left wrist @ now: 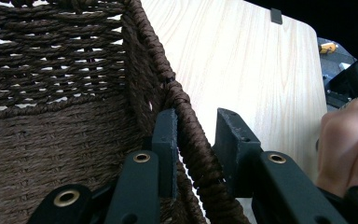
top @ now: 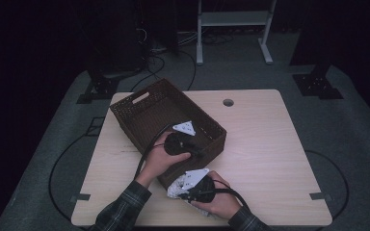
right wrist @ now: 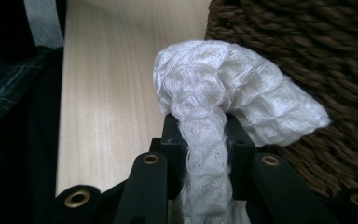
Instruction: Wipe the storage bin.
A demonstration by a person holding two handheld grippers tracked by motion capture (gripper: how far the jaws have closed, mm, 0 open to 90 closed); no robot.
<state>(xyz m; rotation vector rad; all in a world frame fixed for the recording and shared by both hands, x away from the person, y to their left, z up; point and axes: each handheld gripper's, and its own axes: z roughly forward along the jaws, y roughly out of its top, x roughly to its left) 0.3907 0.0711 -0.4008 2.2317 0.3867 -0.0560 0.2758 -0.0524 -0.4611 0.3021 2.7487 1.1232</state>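
A dark brown woven basket (top: 166,83) stands at an angle on the left half of the pale wooden table (top: 265,144). My left gripper (top: 200,152) reaches over its near right corner. In the left gripper view the left gripper (left wrist: 196,117) straddles the basket's braided rim (left wrist: 186,107), one jaw inside the wall and one outside, clamped on it. My right gripper (top: 185,192) sits just in front of the basket's near corner, shut on a white knitted cloth (top: 172,191). Seen from the right gripper (right wrist: 205,125), the bunched cloth (right wrist: 223,79) bulges above the jaws against the basket's outer wall (right wrist: 307,42).
The table has a round cable hole (top: 228,102) near its far edge and bare wood (left wrist: 251,60) to the right of the basket. A white metal rack (top: 233,19) and black stands are on the floor beyond. The other hand (left wrist: 349,144) is close at the right in the left gripper view.
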